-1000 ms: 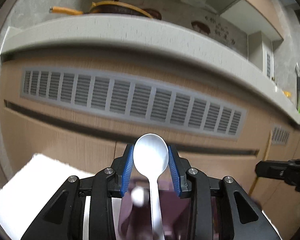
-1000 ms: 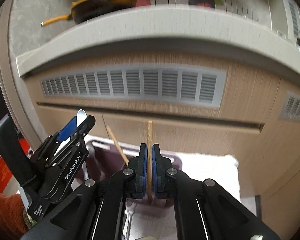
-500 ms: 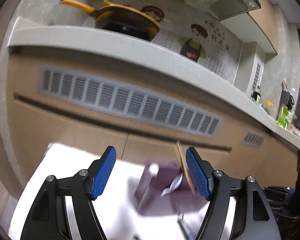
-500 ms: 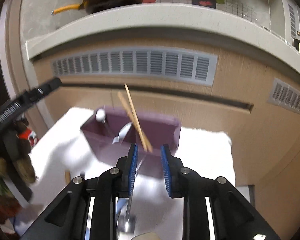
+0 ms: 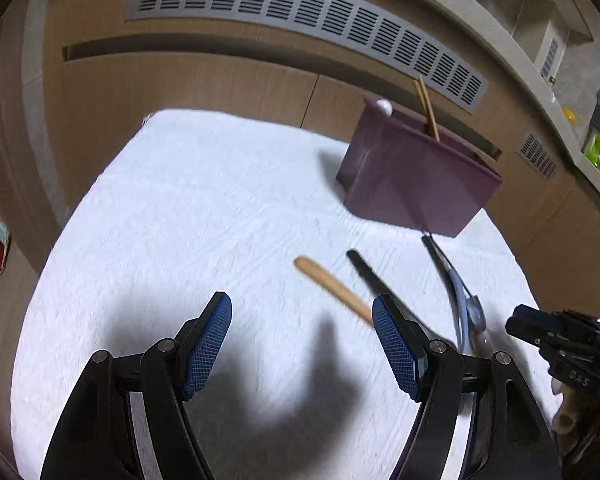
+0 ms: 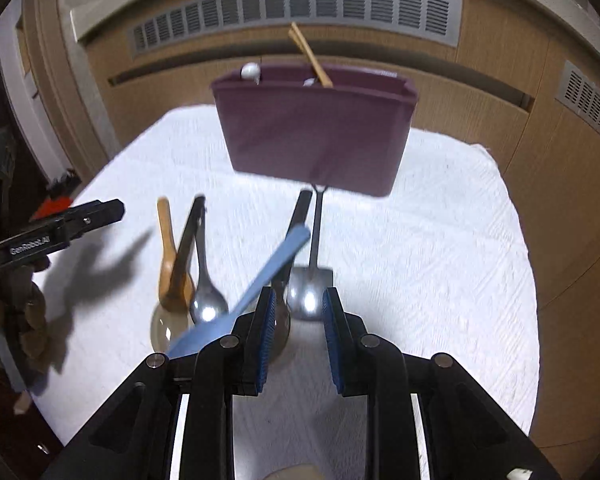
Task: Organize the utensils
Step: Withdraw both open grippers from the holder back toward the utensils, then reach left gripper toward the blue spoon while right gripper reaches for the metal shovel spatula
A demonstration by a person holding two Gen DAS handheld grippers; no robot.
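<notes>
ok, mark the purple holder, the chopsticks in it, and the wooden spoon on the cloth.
purple holder (image 6: 312, 136): right wrist view, middle of its front wall.
chopsticks (image 6: 309, 55): right wrist view, on the shafts sticking out above the rim.
wooden spoon (image 6: 167, 252): right wrist view, mid handle.

Wooden cabinets (image 6: 500, 92) with grey vents (image 5: 300, 12)

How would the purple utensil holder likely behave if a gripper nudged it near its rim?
The purple utensil holder stands tall and narrow on the white cloth, so it could tip. Only the chopsticks and a white spoon show above its rim, so it probably weighs little. The cloth may drag at its base rather than let it slide.
</notes>
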